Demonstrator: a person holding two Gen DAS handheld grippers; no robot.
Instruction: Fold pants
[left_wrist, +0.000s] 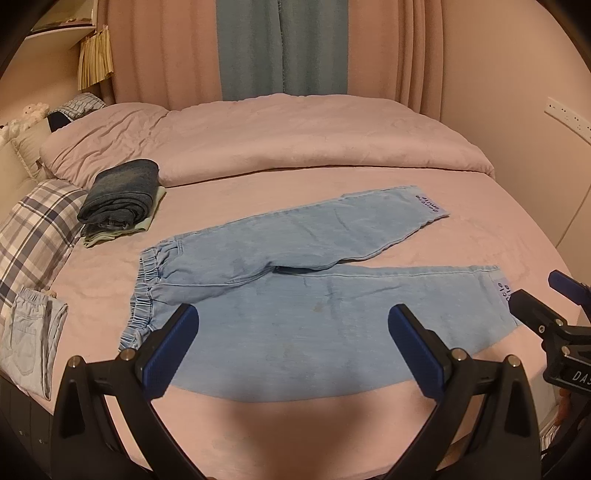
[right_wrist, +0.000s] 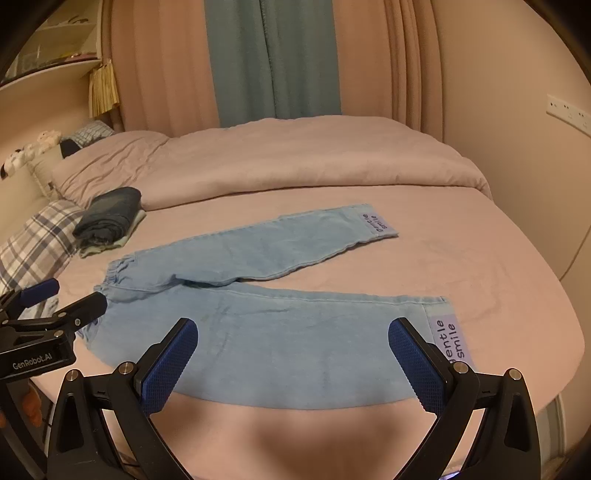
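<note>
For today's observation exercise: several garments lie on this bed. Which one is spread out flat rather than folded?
The light blue pants, lying open with both legs splayed before the grippers. The dark denim garment near the pillow is folded on a stack, and the pale jeans at the bed's left edge are folded too.

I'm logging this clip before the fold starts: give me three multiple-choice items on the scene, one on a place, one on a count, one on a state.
1. Where is the waistband of the light blue pants?
A. toward the plaid pillow
B. toward the wall sockets
C. under the duvet

2. How many "gentle smile" cuff labels show?
A. none
B. one
C. two

3. How do the left gripper and right gripper stand?
A. both open, holding nothing
B. both shut on the cuffs
C. one open, one shut

Answers:
1 A: the gathered elastic lies at the pillow end.
2 C: one label on the near cuff, another on the far cuff.
3 A: blue pads wide apart above the cloth.
</note>
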